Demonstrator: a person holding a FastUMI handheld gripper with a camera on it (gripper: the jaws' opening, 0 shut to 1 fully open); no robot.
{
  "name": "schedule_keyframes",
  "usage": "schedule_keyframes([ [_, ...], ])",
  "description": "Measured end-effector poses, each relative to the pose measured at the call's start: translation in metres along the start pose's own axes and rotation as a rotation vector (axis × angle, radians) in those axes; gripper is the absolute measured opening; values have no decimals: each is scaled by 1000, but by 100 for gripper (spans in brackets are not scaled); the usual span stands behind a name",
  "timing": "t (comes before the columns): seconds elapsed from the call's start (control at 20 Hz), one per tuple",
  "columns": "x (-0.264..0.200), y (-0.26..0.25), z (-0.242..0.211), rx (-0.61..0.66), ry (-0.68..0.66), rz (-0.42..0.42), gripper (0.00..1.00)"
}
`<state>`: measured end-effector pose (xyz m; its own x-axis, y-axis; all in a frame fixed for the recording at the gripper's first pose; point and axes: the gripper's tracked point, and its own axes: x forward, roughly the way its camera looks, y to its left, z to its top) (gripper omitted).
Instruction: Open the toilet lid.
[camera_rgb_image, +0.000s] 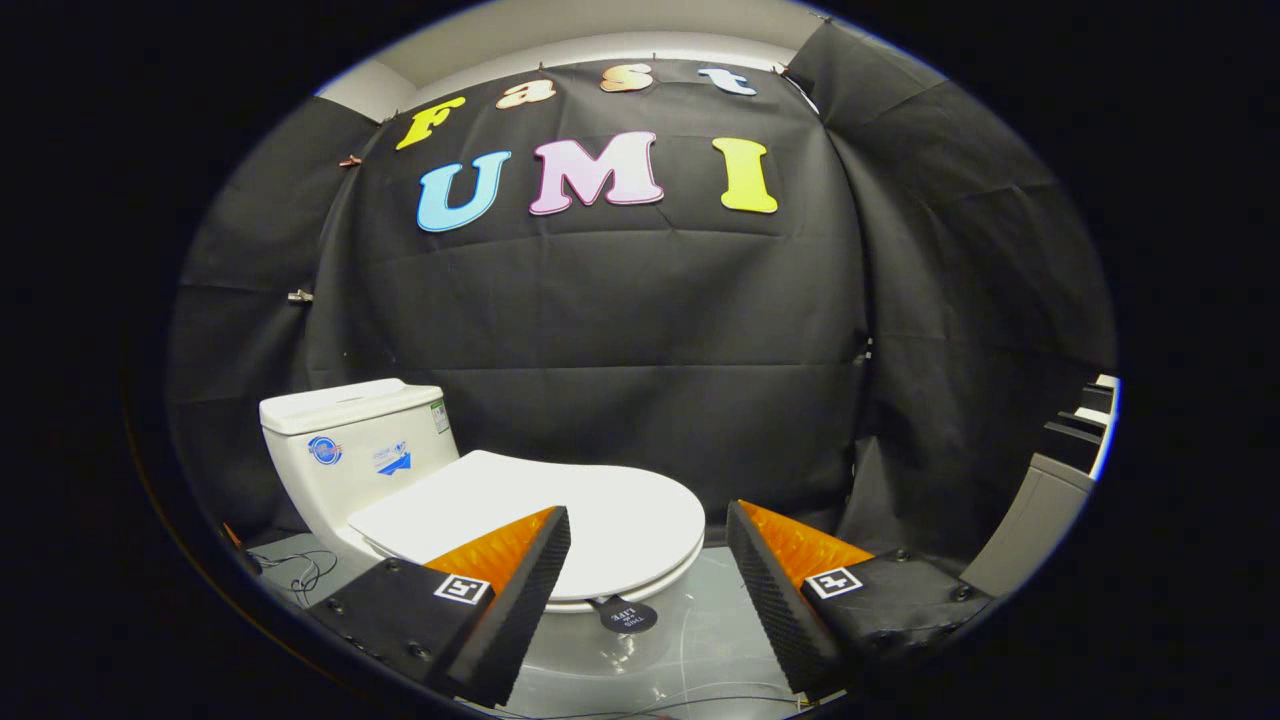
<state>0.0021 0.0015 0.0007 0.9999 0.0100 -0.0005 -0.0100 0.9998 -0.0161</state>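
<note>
- Nearest the camera, the gripper (648, 545) is seen with its two fingers spread wide; nothing is held, nothing is touched by either ribbed pad.
- Orange backing and a square marker are carried on each finger; the left fingertip (556, 528) overlaps the lid's front-left edge in view, but contact cannot be confirmed and looks unlikely.
- Between the fingers and a little below, a small black tab (627, 615) is seen sticking out from under the lid's front rim; it is judged to be the intended lift point.
- Just ahead of the fingers, the toilet lid (600, 515) is lying closed and flat on the seat, front rim facing the gripper.
- Lid is judged rigid, smooth and slippery, fairly light, hinged at the back; a pinch on the tab or the front lip is judged better than any push on the glossy top.
- Jaws would have to be narrowed a lot to close on the thin tab; slip-off is the likely failure.
- Beyond the lid, the white tank (350, 450) is seen at the back left, stickers on its front.
- Grey floor (700, 610) is seen under the bowl, thin wires (300, 570) lying at the left.
- Task is judged not started.
</note>
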Motion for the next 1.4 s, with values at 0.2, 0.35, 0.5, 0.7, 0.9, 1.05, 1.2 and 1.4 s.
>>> schedule_keyframes([
  [0.2,10,3,-1,17,34,-3,98],
  [0.35,19,3,21,27,14,1,99],
  [0.5,29,-1,33,46,7,-12,98],
  [0.7,30,-7,15,100,50,-26,98],
  [0.9,26,-15,-26,141,114,-54,99],
  [1.05,25,-14,-49,189,156,-55,98],
  [1.2,25,-11,-66,265,184,-42,99],
  [1.4,27,-4,-84,486,227,-5,99],
])
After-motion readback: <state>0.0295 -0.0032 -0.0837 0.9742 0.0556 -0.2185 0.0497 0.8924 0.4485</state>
